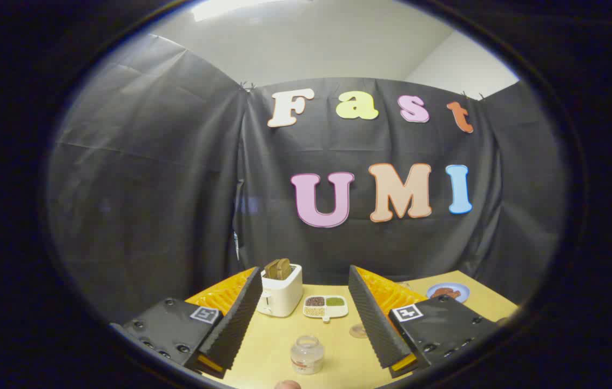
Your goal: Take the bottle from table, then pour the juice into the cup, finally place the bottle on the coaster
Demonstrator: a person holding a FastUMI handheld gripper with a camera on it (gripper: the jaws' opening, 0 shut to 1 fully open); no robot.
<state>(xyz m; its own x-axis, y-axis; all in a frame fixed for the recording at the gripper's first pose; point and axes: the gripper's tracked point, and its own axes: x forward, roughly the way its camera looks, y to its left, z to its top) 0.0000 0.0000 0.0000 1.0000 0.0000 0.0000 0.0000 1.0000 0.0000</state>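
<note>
My gripper (304,273) is held above the yellow table (338,362), open, with its fingers wide apart and nothing between them. Below the gap, near me, stands a small clear glass cup (307,354) with a wide mouth. A rounded brownish top (287,384) pokes in just in front of the cup; I cannot tell whether it is the bottle's cap. A round, pale coaster (358,330) lies on the table beside the right finger, which partly hides it.
A white toaster (280,294) with a slice of bread in it stands at the back of the table, between the fingers. Beside it lies a white divided dish (325,307) of grains. A blue plate (448,292) sits at the far right, and black cloth walls close in the booth.
</note>
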